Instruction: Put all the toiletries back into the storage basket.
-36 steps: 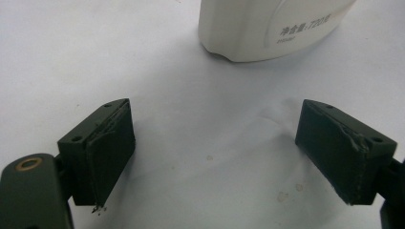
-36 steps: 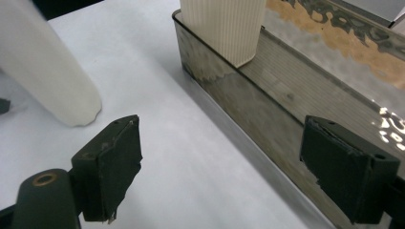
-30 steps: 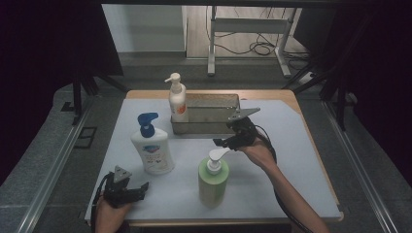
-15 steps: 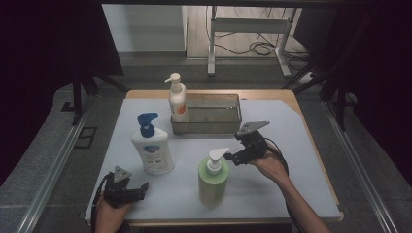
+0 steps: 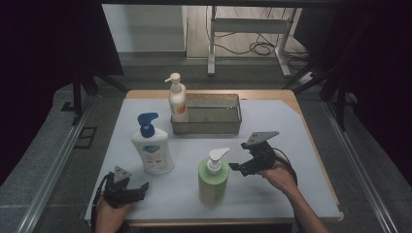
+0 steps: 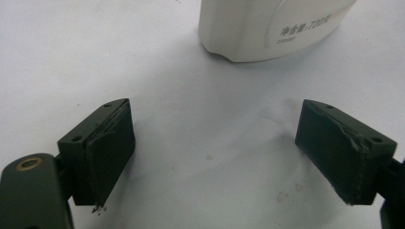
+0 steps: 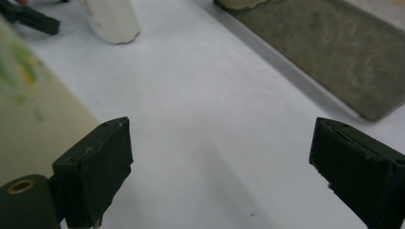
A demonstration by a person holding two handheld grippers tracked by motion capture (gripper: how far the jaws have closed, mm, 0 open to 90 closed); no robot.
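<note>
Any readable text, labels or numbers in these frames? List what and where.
"净含量:720毫升" on the white bottle with the blue pump, printed near its base, seen in the left gripper view; a smaller line under it is too blurred to read.
Blue and red label on the front of that bottle in the high view: too small to read.
Orange label on the white and orange pump bottle: too small to read.
Green pump bottle: green and orange marks in the right gripper view, blurred, unreadable.

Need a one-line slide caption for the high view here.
Right hand-held gripper, jaws open, beside the green pump bottle; left hand-held gripper rests near the white bottle.
</note>
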